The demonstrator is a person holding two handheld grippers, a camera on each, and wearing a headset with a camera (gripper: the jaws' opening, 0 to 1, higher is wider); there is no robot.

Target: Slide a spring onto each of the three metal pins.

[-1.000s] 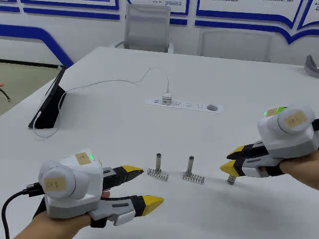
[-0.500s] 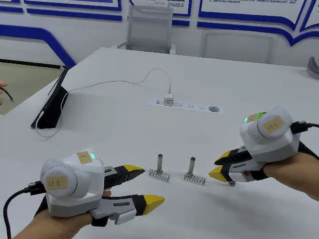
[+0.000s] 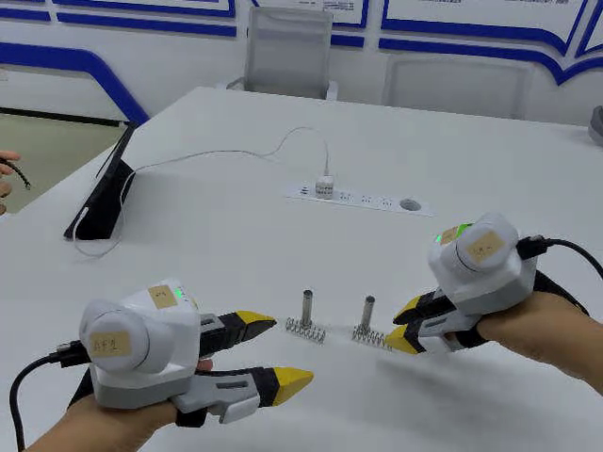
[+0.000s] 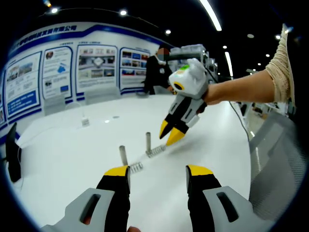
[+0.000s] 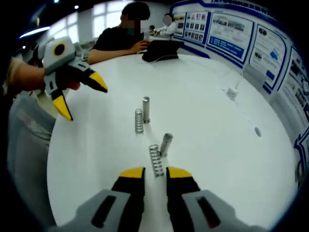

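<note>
Two upright metal pins (image 3: 307, 306) (image 3: 367, 312) stand on the white table, each with a spring lying at its foot (image 3: 303, 330) (image 3: 370, 336). My right gripper (image 3: 401, 325) is low on the table, open, its tips just right of the right-hand spring. In the right gripper view the near spring (image 5: 155, 160) reaches to the narrow gap of my right gripper (image 5: 155, 172), beside a leaning-looking pin (image 5: 165, 143). The far pin (image 5: 146, 109) has its spring (image 5: 139, 120) alongside. My left gripper (image 3: 275, 350) hovers open, left of the pins.
A white power strip (image 3: 358, 199) with a plug and cable lies mid-table. A dark tablet (image 3: 104, 188) leans at the left edge. Chairs (image 3: 290, 52) stand beyond the far side. A hand (image 3: 8, 174) shows at the left border.
My right gripper has come down and leftward to the right-hand spring, now covering the third pin and its spring seen earlier. My left gripper has stayed put.
</note>
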